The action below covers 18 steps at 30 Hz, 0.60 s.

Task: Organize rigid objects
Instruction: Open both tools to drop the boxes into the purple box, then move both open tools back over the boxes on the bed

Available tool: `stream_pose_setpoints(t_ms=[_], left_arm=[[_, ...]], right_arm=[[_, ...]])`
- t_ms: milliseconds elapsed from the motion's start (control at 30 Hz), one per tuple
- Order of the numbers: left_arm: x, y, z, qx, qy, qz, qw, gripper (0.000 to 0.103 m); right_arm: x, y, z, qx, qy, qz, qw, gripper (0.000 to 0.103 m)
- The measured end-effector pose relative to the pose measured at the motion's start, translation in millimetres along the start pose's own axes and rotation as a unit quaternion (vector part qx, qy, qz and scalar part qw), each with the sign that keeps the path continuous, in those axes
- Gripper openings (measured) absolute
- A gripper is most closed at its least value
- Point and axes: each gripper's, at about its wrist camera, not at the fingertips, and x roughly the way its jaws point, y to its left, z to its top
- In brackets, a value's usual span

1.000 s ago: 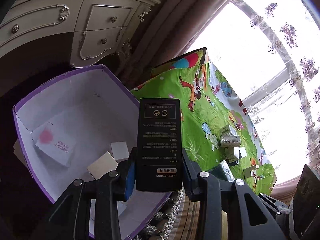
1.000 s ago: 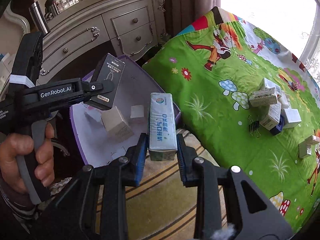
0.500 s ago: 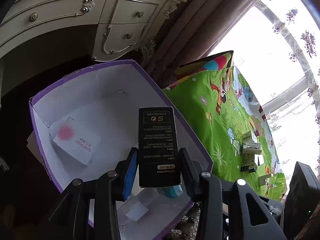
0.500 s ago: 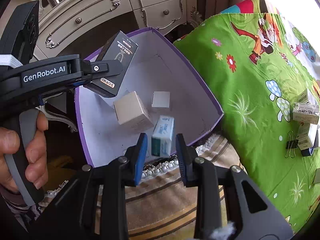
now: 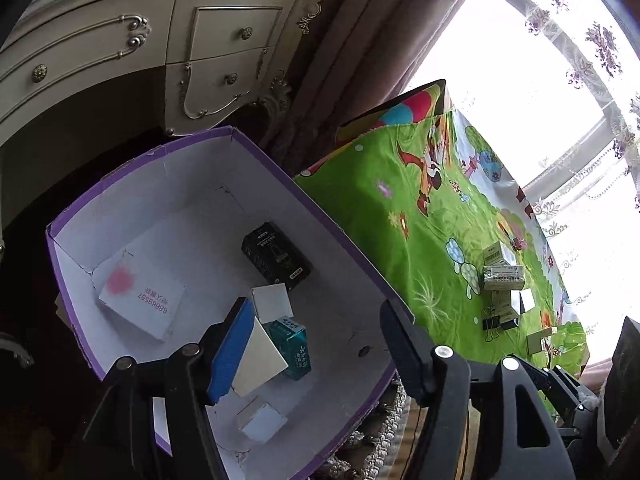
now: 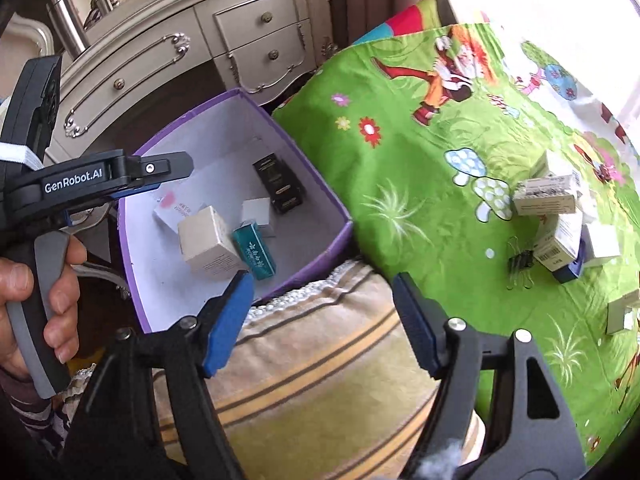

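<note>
A purple-rimmed white bin (image 5: 280, 168) (image 6: 340, 216) stands beside the green cartoon cloth. Inside lie a black box (image 5: 276, 256) (image 6: 280, 184), a teal box (image 5: 292, 344) (image 6: 254, 248), a cream box (image 6: 206, 238), small white boxes (image 5: 272, 302) and a larger white box (image 5: 138, 296) with red print. My left gripper (image 5: 316, 344) hangs over the bin, its jaws opening with nothing pressed between them. My right gripper (image 6: 322, 316) is over a striped cushion by the bin's near rim, jaws opening and empty. A hand (image 6: 36, 304) holds the left gripper's handle.
Several small boxes (image 6: 548, 196) (image 5: 502, 276) and black binder clips (image 6: 520, 260) lie on the green cloth (image 6: 420, 152). A striped cushion (image 6: 320, 380) sits below the bin. A cream dresser (image 5: 160, 52) stands behind, with curtains and a bright window to the right.
Both grippers opened and let go: the black box dropped from the left one into the bin, and the teal box from the right one. The right gripper drew back over the cushion.
</note>
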Motion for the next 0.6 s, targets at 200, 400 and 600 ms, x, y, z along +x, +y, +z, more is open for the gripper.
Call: stream_pose_setpoints(t_ms=[200,400,600], left_arm=[[13.0,-57.8,3.6,0.078,0.011,0.002,0.9969,0.068],[27.0,-118.6,-5.7,0.157,0.005,0.004,0.9876,0.068],[37.1,-164.8,-16.7,0.226,-0.002,0.000,0.9742,0.068]], right_arm=[[-58.1,-94.0,-27.1,0.113,-0.067,-0.098,0.986,0.083],[-94.7,-174.0,-64.9,0.211,-0.101,-0.169,0.957,0.084],[-106.0,-217.6,-102.7,0.272,-0.094,-0.184,0.940,0.084]])
